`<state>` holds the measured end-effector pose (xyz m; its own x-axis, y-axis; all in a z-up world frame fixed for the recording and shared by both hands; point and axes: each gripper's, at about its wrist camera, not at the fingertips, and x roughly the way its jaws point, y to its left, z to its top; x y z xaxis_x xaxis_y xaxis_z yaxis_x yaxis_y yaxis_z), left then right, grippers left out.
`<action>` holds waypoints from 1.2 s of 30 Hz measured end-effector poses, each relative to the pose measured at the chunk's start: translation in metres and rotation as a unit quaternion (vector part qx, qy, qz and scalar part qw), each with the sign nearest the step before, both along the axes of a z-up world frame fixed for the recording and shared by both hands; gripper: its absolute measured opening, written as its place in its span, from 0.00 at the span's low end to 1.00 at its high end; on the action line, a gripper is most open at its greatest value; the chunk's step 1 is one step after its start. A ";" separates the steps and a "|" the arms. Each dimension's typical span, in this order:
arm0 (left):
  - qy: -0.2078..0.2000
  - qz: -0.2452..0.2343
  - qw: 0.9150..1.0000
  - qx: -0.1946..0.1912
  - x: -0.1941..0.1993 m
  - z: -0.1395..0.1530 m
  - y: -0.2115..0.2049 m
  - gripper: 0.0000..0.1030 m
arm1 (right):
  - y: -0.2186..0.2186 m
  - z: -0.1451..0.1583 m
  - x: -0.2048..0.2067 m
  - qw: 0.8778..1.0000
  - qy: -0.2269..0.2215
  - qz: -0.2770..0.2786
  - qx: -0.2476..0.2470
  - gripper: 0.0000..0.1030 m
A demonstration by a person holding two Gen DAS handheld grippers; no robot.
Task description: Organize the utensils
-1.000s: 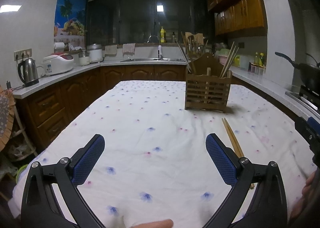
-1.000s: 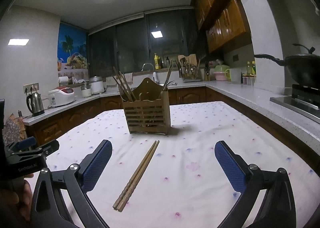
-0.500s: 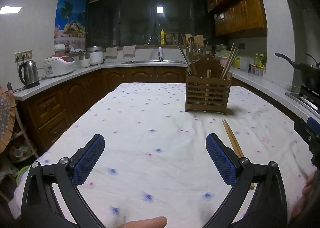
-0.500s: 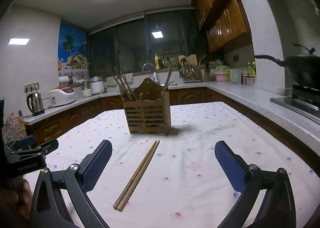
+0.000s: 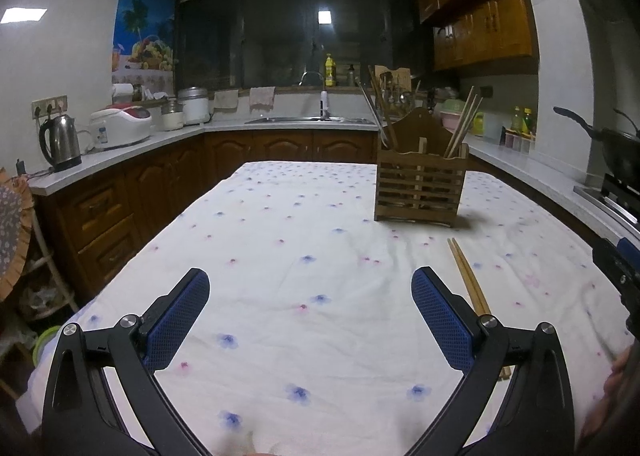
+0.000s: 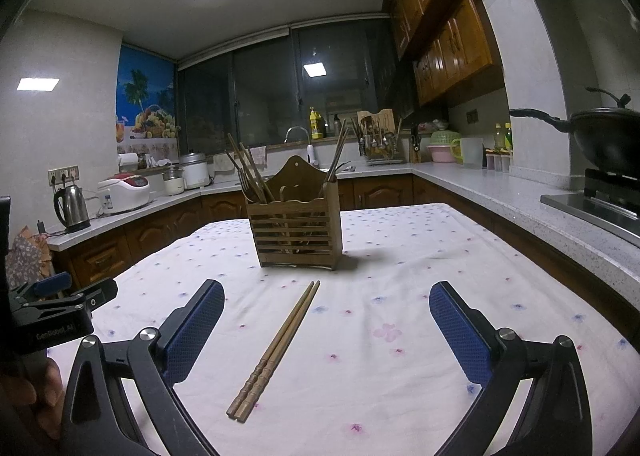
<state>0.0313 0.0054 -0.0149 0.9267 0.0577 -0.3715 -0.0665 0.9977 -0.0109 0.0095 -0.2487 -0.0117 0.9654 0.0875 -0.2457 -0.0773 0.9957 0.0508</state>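
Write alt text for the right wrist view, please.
A pair of brown wooden chopsticks lies on the white flowered tablecloth, between the open blue-padded right gripper fingers. Behind it stands a slatted wooden utensil holder with utensils.

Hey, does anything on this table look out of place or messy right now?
Only the pair of chopsticks: it lies loose on the tablecloth in front of the wooden utensil holder, while the other utensils stand inside. Nothing looks spilled or damaged.
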 end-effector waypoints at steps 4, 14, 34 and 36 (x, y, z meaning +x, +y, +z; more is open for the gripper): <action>0.001 -0.002 1.000 0.000 0.000 0.000 -0.001 1.00 | 0.000 0.000 0.000 1.000 0.001 0.000 0.000 1.00; 0.002 -0.003 1.000 0.002 0.000 0.000 -0.001 1.00 | 0.001 0.000 0.000 1.000 0.000 0.000 0.000 1.00; 0.003 -0.006 1.000 0.002 0.001 0.000 -0.001 1.00 | 0.005 0.000 -0.001 1.000 0.000 0.002 0.001 1.00; 0.003 -0.007 1.000 0.002 0.002 0.001 -0.002 1.00 | 0.006 0.000 -0.002 1.000 0.000 0.003 0.001 1.00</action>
<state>0.0329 0.0033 -0.0142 0.9248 0.0470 -0.3774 -0.0535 0.9985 -0.0067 0.0076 -0.2422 -0.0120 0.9648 0.0929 -0.2460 -0.0825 0.9952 0.0526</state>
